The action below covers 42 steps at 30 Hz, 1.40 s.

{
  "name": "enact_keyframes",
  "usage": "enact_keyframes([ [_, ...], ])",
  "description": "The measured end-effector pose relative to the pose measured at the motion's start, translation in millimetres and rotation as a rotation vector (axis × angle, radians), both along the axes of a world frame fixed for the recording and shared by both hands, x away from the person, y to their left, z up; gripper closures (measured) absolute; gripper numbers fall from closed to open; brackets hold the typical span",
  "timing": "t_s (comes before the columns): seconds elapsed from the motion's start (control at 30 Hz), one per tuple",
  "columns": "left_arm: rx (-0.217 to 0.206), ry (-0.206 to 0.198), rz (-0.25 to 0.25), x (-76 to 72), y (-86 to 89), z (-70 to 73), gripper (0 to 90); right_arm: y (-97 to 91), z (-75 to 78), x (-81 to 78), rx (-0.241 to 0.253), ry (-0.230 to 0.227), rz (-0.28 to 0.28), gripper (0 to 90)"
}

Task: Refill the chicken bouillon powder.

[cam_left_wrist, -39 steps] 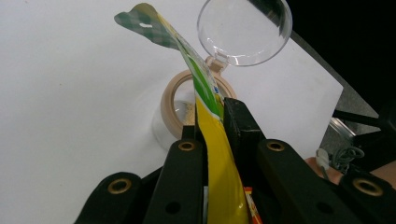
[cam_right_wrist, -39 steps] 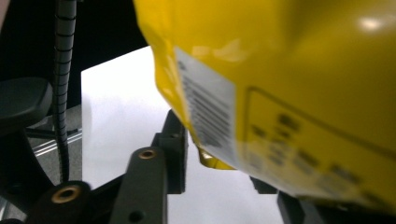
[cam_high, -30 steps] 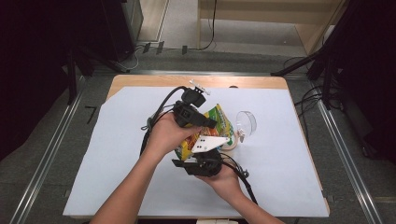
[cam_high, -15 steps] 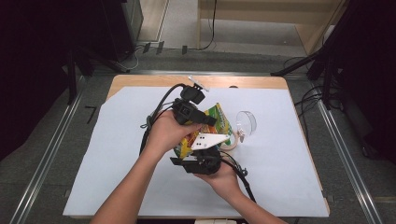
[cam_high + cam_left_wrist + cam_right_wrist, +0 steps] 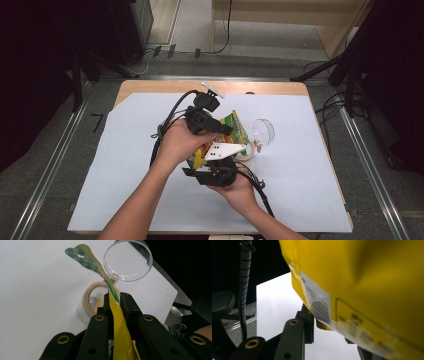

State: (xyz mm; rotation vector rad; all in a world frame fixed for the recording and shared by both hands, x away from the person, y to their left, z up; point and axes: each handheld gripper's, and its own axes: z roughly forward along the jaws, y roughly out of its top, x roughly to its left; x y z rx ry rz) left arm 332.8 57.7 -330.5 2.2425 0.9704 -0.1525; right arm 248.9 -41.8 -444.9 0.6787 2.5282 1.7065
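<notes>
Your left gripper is clamped on the top seam of the yellow snack pouch, centre of the left gripper view; the green checked flap curls off toward the upper left. Your right gripper grasps the pouch's lower end, jaws either side of it at bottom centre. In the high view the pouch hangs mid-frame between your hands, just left of the jar.

Risks:
- The open plastic jar with its clear hinged lid sits right behind the seam. Pull apart hard and the pouch likely bursts, spraying contents over the white sheet rather than into the jar.
- The left grip is on thin film only, so it could slip or tear crooked.
- A swinging pouch could knock the light jar over.
</notes>
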Motion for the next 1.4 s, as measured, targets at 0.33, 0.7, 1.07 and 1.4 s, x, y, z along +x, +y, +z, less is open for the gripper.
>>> enact_keyframes([
  [0.33,-0.014,-0.028,-0.006,0.6,2.5,-0.8,80.0,-0.4,0.5,1.0,0.009,0.000,0.005,68.6],
  [0.7,-0.012,-0.041,0.001,0.1,0.9,-1.1,81.0,-1.6,2.1,1.2,0.019,0.008,0.000,68.8],
  [1.07,0.023,-0.064,0.000,-3.0,-2.6,1.5,83.4,-0.2,3.2,0.7,0.028,0.015,-0.005,68.8],
  [1.4,0.016,-0.077,0.008,-3.2,-0.6,1.1,83.8,0.6,2.8,2.7,0.016,0.009,-0.005,68.7],
])
